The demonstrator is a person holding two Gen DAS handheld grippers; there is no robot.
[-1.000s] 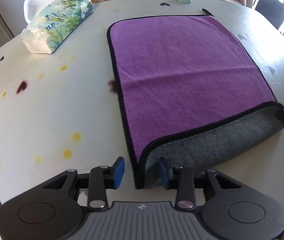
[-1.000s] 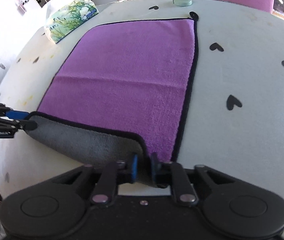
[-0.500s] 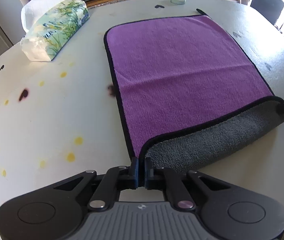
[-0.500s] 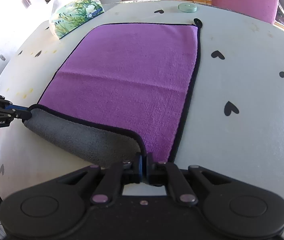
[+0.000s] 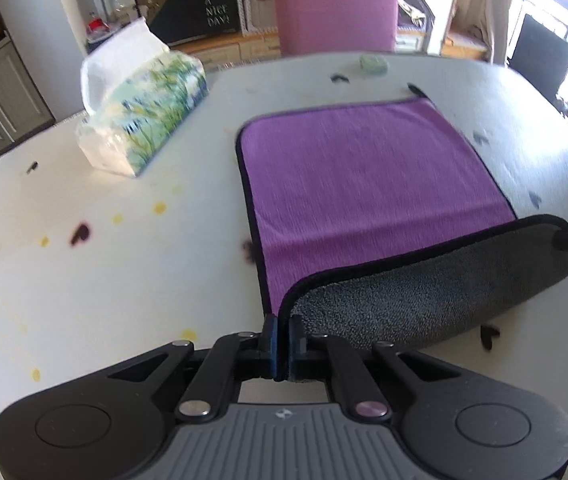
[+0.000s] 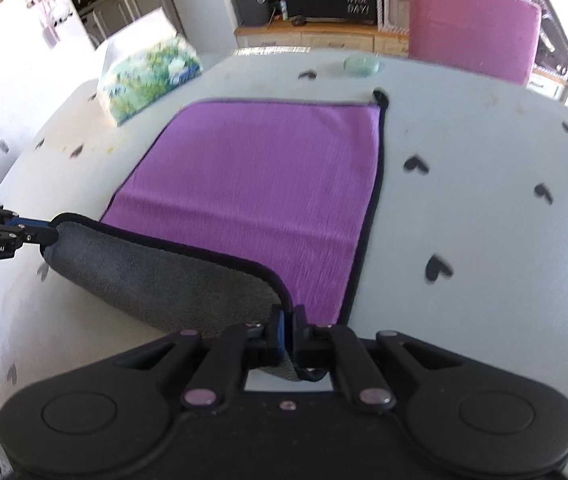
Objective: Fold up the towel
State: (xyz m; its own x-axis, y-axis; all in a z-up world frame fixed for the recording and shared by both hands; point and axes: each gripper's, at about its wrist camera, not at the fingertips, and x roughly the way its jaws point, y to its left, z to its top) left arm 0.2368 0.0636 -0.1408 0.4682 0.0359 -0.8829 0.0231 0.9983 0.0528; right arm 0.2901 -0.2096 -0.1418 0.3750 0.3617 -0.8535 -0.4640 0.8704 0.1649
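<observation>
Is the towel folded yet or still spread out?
Mostly spread: the towel lies flat purple-side up; only its near edge is lifted, grey underside showing.

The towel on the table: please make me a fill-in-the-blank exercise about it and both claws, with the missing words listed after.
1. The top side of the towel is purple, and its turned-up underside is ____.
2. The left claw is ____ on a near corner of the towel.
3. The right claw grips the other near ____ of the towel.
4. The tissue pack lies on the table, ____ from the towel.

Missing words: grey; shut; corner; apart
</observation>
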